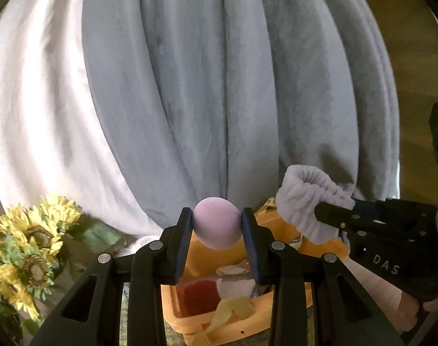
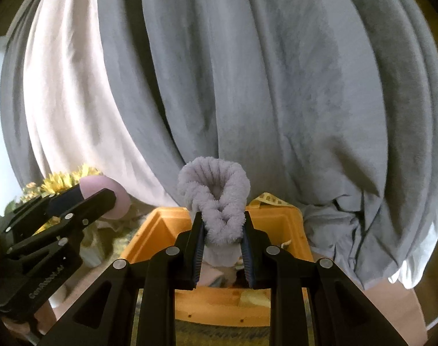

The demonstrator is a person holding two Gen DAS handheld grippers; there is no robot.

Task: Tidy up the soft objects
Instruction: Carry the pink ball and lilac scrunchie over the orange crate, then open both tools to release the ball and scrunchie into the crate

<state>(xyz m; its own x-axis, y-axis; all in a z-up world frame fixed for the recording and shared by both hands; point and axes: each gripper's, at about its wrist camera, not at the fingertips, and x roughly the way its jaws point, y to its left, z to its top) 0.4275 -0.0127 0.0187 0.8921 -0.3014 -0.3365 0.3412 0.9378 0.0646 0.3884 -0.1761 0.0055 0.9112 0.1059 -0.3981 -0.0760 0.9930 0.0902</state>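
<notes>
Two black grippers fill the foreground, one per wrist view, and each has something soft clamped between its blue-padded fingers. In the left wrist view the left gripper is closed on one pale pink sponge ball, the pads pressing its two sides so that it bulges out above them. From the right wrist view the same ball pokes out past the left gripper at the lower left.

The right gripper is closed on one lilac terry scrunchie — a ruffled loop, pinched at its lower part with the rest standing up above the fingertips. In the left wrist view this scrunchie and the right gripper sit at the right, well apart from the ball.

Both held things hang above one orange bin, which lies just beyond and below the fingers. Inside the orange bin several soft pieces can be made out: one red, one yellow, and a couple of white or pale ones — the exact count is unclear.

Behind everything hang grey curtains with one white sheer panel to their left. Sunflowers stand at the lower left; at least four blooms are visible.
</notes>
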